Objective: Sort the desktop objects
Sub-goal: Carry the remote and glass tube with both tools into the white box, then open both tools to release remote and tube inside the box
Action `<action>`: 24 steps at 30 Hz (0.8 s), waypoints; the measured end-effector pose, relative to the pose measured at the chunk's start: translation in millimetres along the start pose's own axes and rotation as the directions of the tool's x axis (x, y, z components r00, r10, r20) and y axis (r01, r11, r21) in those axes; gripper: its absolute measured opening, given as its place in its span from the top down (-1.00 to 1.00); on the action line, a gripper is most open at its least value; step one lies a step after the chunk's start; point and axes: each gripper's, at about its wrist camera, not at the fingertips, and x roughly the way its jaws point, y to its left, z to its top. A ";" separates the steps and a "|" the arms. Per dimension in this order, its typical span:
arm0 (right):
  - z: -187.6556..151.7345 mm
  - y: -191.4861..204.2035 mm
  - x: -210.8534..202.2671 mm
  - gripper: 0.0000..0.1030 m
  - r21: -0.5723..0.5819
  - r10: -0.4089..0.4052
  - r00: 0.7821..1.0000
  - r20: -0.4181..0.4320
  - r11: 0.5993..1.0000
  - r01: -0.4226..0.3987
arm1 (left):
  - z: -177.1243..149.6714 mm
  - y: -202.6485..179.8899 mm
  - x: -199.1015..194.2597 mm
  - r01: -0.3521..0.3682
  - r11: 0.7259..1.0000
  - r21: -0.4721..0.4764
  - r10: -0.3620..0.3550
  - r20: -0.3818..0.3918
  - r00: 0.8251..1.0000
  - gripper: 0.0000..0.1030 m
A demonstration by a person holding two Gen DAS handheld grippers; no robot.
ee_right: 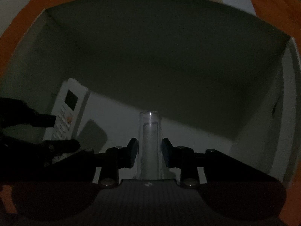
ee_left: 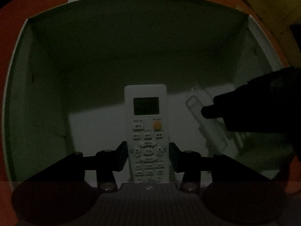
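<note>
Left gripper (ee_left: 148, 156) closed on white remote control (ee_left: 146, 124), low inside white box (ee_left: 47, 86). Right gripper (ee_right: 148, 150) clamped on clear glass tube (ee_right: 149, 143), probably a small bottle; too dim to confirm. Both held above box floor, near each other. Risk: smooth glass slipping from pads, or grippers knocking together in the shared space. Orange tabletop (ee_left: 47, 5) around box.

One white remote control (ee_left: 146, 131); one clear plastic tube (ee_right: 149, 143); one white box (ee_left: 47, 66); two tongs, left (ee_left: 147, 157) and right (ee_right: 149, 153).
</note>
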 end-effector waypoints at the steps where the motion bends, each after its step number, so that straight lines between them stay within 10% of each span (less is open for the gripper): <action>1: -1.0 -0.4 2.9 0.39 0.001 -0.003 1.000 -0.008 1.000 0.003 | 0.3 -0.4 1.2 -0.004 1.000 0.002 0.004 -0.002 1.000 0.21; 12: 1.5 0.0 10.5 0.38 0.020 -0.016 1.000 -0.027 1.000 0.017 | -0.9 -0.1 6.6 -0.004 1.000 -0.014 0.004 -0.030 1.000 0.20; 16: 0.1 -0.9 6.0 0.01 0.025 -0.004 1.000 -0.012 1.000 0.005 | 3.0 6.8 2.2 0.004 0.999 -0.047 -0.005 -0.007 1.000 -0.29; 24: -5.3 -1.1 -15.2 -0.10 0.025 0.029 0.999 0.035 0.999 -0.030 | 3.7 6.4 -14.6 0.027 0.999 -0.040 -0.025 0.039 0.999 -0.35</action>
